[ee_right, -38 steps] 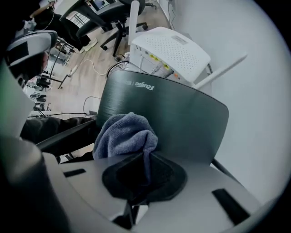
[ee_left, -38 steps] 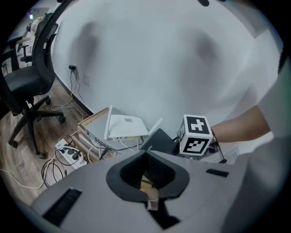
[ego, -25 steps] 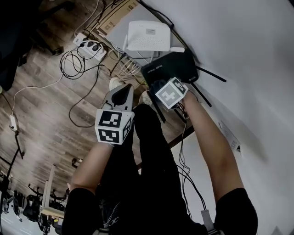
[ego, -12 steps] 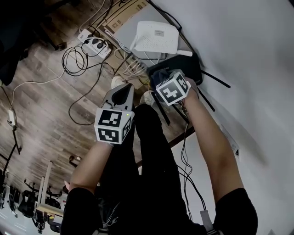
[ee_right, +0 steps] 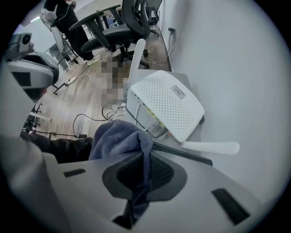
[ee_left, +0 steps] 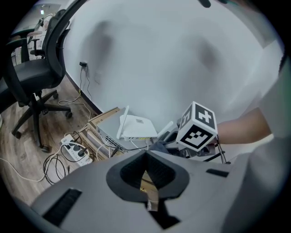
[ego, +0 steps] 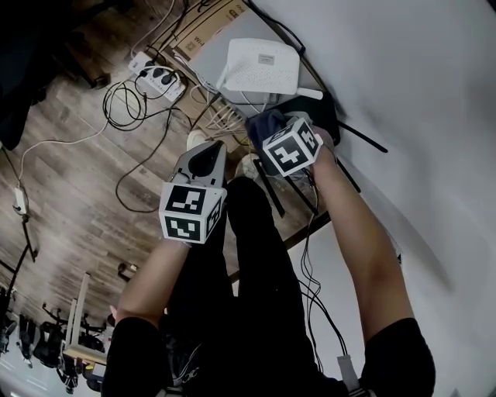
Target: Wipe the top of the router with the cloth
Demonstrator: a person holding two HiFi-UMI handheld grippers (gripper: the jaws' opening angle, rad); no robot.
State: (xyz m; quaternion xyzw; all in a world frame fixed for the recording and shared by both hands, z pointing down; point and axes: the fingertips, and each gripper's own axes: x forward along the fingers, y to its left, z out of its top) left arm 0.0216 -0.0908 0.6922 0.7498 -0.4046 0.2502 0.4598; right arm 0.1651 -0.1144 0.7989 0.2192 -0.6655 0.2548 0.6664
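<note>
A white router (ego: 262,68) lies on a grey box by the wall, and a black router (ego: 322,116) lies just beside it. My right gripper (ego: 270,132) is shut on a blue-grey cloth (ego: 262,126), which rests over the black router's near end. In the right gripper view the cloth (ee_right: 120,138) bunches out of the shut jaws, with the white router (ee_right: 166,107) right ahead. My left gripper (ego: 206,153) hangs shut and holds nothing, to the left of the routers. From the left gripper view the white router (ee_left: 136,127) and the cloth (ee_left: 159,145) show ahead.
A white power strip (ego: 159,80) and loose cables (ego: 132,108) lie on the wooden floor at the left. A cardboard box (ego: 213,22) stands behind the grey box (ego: 208,54). The white wall (ego: 403,93) runs along the right. An office chair (ee_left: 38,82) stands off to the left.
My right gripper has slid up and left with the cloth, from the black router's near edge onto its top, closer to the white router. The left gripper has stayed put.
</note>
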